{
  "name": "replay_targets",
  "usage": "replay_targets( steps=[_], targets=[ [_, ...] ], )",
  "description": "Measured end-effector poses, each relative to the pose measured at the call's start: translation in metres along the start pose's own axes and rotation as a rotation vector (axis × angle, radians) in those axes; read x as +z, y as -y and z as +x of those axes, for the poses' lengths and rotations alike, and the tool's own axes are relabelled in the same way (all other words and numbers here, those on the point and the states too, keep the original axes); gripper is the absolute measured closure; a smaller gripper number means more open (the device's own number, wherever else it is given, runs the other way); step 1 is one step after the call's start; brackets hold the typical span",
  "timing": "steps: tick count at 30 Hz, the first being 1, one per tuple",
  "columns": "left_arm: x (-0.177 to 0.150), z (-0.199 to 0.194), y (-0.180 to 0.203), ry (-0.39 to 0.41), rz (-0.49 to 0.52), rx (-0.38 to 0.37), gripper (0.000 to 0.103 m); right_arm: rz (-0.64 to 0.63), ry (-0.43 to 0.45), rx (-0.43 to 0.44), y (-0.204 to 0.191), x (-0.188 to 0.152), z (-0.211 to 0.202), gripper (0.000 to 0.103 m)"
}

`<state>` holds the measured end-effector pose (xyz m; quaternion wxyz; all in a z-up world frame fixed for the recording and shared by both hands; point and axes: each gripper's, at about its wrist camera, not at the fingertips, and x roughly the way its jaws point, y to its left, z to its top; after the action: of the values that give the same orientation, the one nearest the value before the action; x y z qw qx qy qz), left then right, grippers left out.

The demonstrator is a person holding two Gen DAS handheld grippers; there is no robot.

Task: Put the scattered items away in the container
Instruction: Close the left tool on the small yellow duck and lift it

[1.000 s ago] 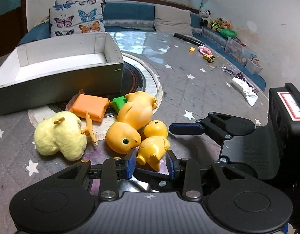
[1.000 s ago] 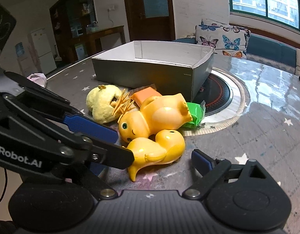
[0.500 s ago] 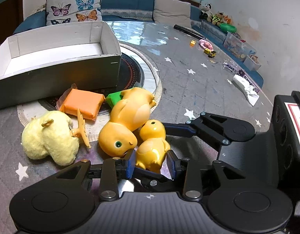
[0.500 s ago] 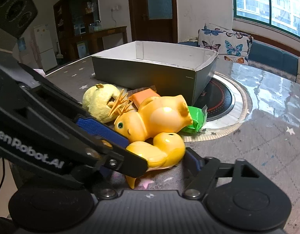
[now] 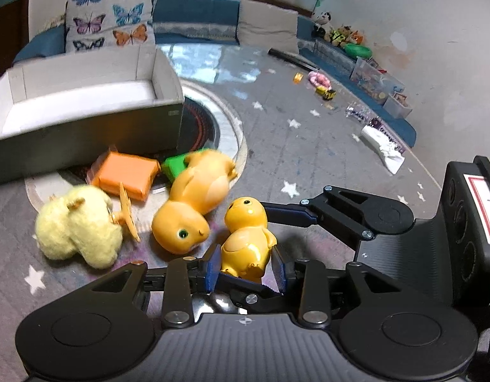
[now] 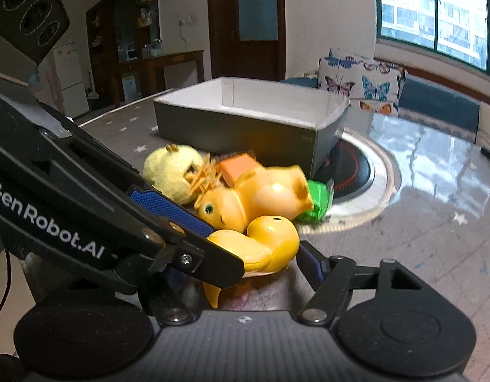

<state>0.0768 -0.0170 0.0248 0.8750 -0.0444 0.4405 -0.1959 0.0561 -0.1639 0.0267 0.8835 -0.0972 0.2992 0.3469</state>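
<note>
Star-printed grey cloth covers the table (image 5: 324,146) in the left wrist view, with a sofa and butterfly cushion behind. On it stands the grey cardboard box (image 5: 85,124), its white floor showing nothing inside, and before it lie an orange packet (image 5: 125,176), a green packet (image 5: 174,167), a fluffy yellow chick (image 5: 77,227), a large orange duck toy (image 5: 194,205) on its side, and a small yellow duck toy (image 5: 246,237). The left gripper (image 5: 246,265) has its blue pads narrowed against the small duck's body, apparently gripping it, while the right gripper's finger (image 5: 295,215) reaches in just beside the duck's head. From the right wrist view, the same box (image 6: 245,127) sits beyond the pile; the right gripper (image 6: 260,254) stands wide, one pad beside the small yellow duck (image 6: 264,245) and the other hidden behind the left tool, so it holds nothing. The step in hand looks like the first pick: nothing is stowed yet. Next, the left hand should lift the duck clear of the large duck, carry it over the near box wall, and release inside.
</note>
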Motion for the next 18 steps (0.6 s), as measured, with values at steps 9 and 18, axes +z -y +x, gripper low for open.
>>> replay_targets(
  steps=[9, 18],
  targets=[
    [0.037, -0.031, -0.006, 0.106, 0.048, 0.045, 0.066, -0.06, 0.089, -0.008, 0.001, 0.048, -0.005, 0.031],
    [0.102, -0.022, -0.052, 0.155, 0.024, 0.072, 0.066, -0.127, 0.126, 0.004, 0.027, 0.12, 0.04, 0.031]
  ],
)
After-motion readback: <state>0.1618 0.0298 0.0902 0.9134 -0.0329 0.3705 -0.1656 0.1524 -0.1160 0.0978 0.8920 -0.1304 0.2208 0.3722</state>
